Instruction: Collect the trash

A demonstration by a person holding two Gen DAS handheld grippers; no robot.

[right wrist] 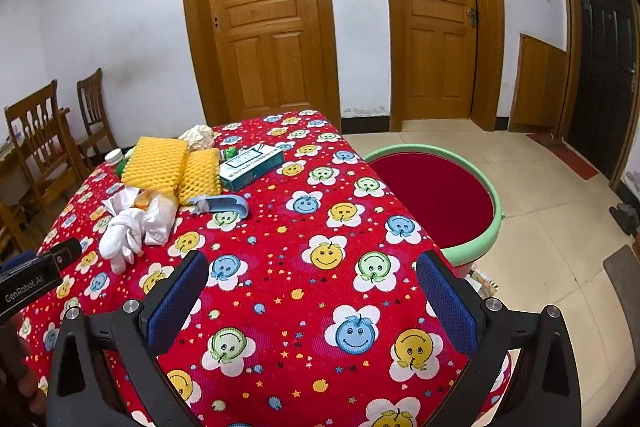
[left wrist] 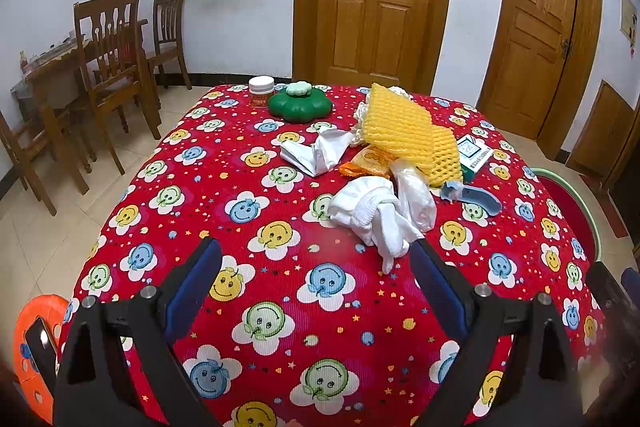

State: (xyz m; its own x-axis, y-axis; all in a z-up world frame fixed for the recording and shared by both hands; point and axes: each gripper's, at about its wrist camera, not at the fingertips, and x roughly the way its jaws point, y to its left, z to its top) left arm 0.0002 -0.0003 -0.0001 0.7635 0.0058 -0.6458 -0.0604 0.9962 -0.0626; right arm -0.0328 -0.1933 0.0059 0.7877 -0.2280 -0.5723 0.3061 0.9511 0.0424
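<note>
I hold my left gripper (left wrist: pixel 316 259) wide open over the red smiley-flower tablecloth (left wrist: pixel 280 307), its right finger tip just beside the crumpled white cloth glove (left wrist: pixel 372 215). My right gripper (right wrist: pixel 312 271) is also spread wide, gripping nothing. The trash sits heaped at the table's far side: yellow foam fruit nets (left wrist: pixel 404 131), crumpled white paper (left wrist: pixel 316 151), a teal-and-white carton (right wrist: pixel 250 167). A round red tub with a green rim (right wrist: pixel 496 223) stands on the floor beside the table.

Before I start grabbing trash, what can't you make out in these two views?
- Orange wrapper: left view, mostly under the yellow foam net.
- Box print: right view, too small to read.
- Green container: right view, hidden behind the foam net.
- Basin: left view, cut off by the table edge.
</note>
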